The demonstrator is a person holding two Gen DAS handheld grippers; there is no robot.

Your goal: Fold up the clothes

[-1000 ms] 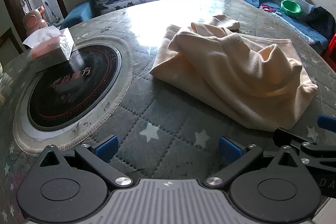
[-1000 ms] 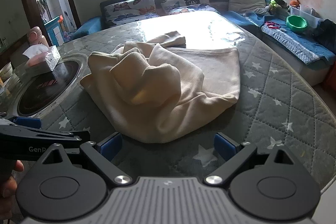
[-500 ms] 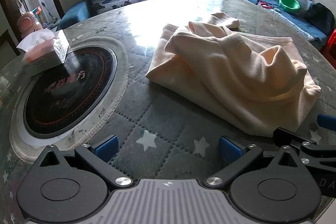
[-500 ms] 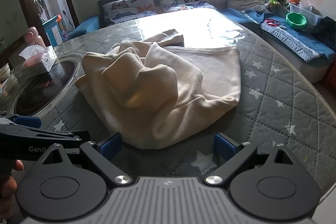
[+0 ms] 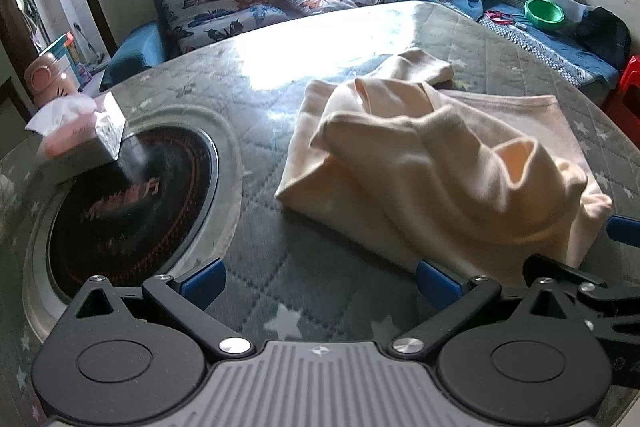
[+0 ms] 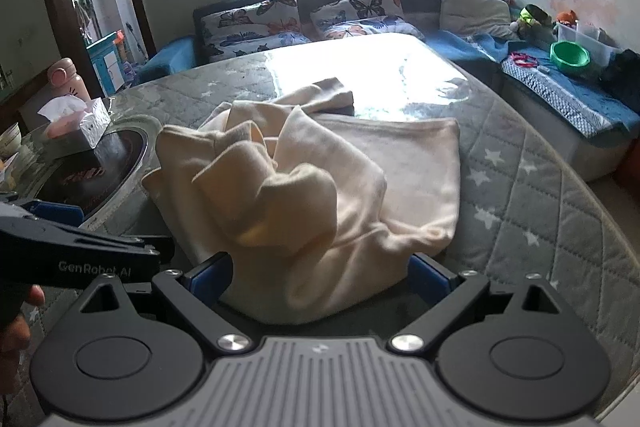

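Note:
A cream garment [image 5: 440, 163] lies crumpled in a heap on the round quilted table [image 5: 280, 255]. In the right wrist view the same garment [image 6: 320, 187] fills the middle, its near edge lying between my right gripper's blue pads. My right gripper [image 6: 320, 277] is open around that near edge. My left gripper [image 5: 320, 283] is open just left of the garment's near edge, over bare quilt, its right pad close to the cloth. The right gripper's tip [image 5: 568, 269] shows at the lower right of the left wrist view.
A black round hotplate [image 5: 128, 199] is set into the table at the left, with a tissue box [image 5: 80, 131] at its far rim. A sofa with butterfly cushions [image 6: 300, 15] runs behind the table. A green bowl [image 6: 570, 53] and boxes sit far right.
Both grippers have moved forward toward the garment. Its near edge now sits between the right gripper's pads. The garment itself lies as before.

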